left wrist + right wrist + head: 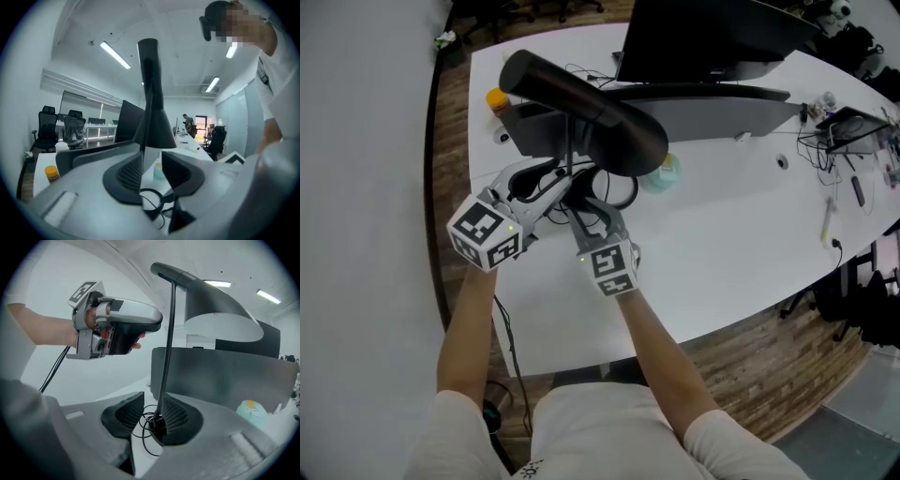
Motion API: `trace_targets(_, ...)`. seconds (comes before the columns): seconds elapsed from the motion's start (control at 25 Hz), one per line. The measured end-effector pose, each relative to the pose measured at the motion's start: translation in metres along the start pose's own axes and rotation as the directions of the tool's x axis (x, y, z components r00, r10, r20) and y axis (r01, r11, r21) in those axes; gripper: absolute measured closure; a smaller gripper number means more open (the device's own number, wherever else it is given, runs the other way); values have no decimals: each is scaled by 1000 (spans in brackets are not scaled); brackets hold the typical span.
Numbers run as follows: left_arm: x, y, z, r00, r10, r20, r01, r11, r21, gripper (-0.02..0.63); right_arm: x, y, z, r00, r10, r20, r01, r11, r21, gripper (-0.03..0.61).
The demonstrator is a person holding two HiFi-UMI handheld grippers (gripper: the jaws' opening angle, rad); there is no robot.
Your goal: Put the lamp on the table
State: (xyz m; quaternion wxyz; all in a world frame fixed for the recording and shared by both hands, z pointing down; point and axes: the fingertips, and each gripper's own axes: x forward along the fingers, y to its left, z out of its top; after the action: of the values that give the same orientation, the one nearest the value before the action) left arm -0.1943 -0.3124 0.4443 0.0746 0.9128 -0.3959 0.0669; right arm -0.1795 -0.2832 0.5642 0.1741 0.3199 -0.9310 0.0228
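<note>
Black lamp (pixel 619 131): standing upright on the table, its round base resting on the white top.
Table (pixel 722 244): white, carrying the lamp near its left end.
Shade (pixel 220 310): cone-shaped, hanging from the bent top of the lamp and opening downward.
Stem (pixel 165 362): thin and dark, rising straight from the lamp's base to the bend.
Cable (pixel 140 434): lying in loose black loops around the foot of the lamp.
Right gripper (pixel 150 417): sitting low at the lamp's base with its jaws standing apart; the stem is passing between them, just beside the right-hand pad and clear of the other, so nothing is being squeezed.
Left gripper (pixel 151 176): hovering higher up, just beside the lamp's stem, with its jaws spread wide and pointing at the lamp; neither pad is pressing on anything.
Forearms (pixel 661 347): reaching in from the near side of the lamp, one behind each gripper.
Grey partition (pixel 722 112): standing directly behind the lamp.
Monitor (pixel 703 37): dark, sitting beyond the lamp, past the partition.
Orange-capped bottle (pixel 495 98): standing behind and to the left of the lamp.
Pale green container (pixel 664 174): sitting just right of the lamp, partly under its shade.
</note>
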Motion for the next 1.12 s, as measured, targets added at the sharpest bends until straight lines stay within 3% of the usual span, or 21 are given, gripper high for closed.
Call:
trace_targets(0.12,-6,-8,1,999,32,12,-31,999,-22,518,-13,4,3,999,32,3,-32,999,10,476)
trace_targets(0.2,-13,-14,1,998,60,22,-59,997,-45,562,-24,7,5,999,47,8,-47,999,9,543)
trace_targets(0.36,-26,-33,0,995,100,21,-98,993,-66,577,-49,17,9,995,95,16,-95,995,23,566)
trace_targets(0.68,-52,-90,-5,981,191,23,-187,975,-123,620,-123,11,6,988,141,58,-149,970,190,577)
trace_targets(1.12,-83,-203,-6,973,227,32,-219,962,-165,618,-256,16,27,962,239,133,-252,963,93,577)
